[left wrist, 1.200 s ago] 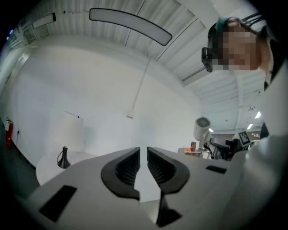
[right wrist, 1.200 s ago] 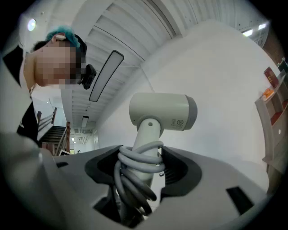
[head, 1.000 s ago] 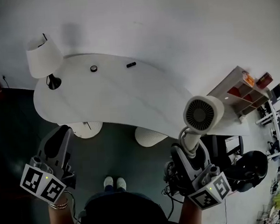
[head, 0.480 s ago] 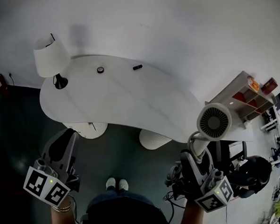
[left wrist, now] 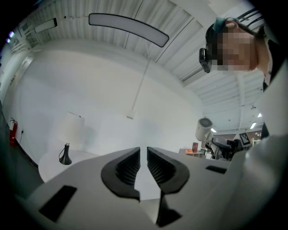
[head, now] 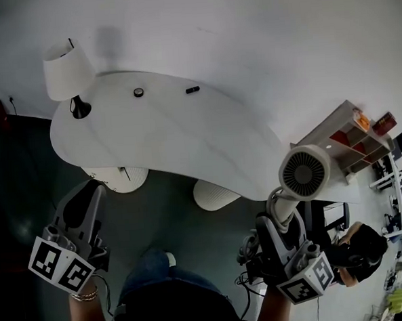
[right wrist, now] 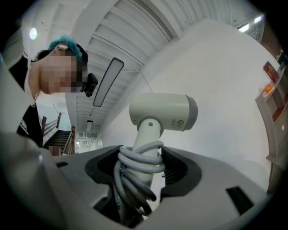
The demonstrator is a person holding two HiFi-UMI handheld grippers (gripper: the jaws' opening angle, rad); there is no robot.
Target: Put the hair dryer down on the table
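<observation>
A white hair dryer (head: 303,172) stands upright in my right gripper (head: 281,221), its round rear grille facing the head camera. In the right gripper view the jaws are closed on the hair dryer's (right wrist: 162,111) handle, with the grey cord wound round it between the pads of the right gripper (right wrist: 141,164). The dryer hangs in the air beyond the right end of the white curved table (head: 166,141). My left gripper (head: 88,196) is held low at the left, near the table's front edge; its jaws stand together with nothing between them in the left gripper view (left wrist: 142,164).
A white-shaded lamp (head: 64,63) stands at the table's left end. A small round black thing (head: 138,92) and a small dark bar (head: 192,90) lie near its far edge. White pedestals (head: 215,194) sit under it. A shelf unit (head: 349,140) and a dark chair (head: 359,245) are at the right.
The right gripper with the dryer has shifted a little right and away from me. The person's leg has stepped forward. The left gripper has hardly moved.
</observation>
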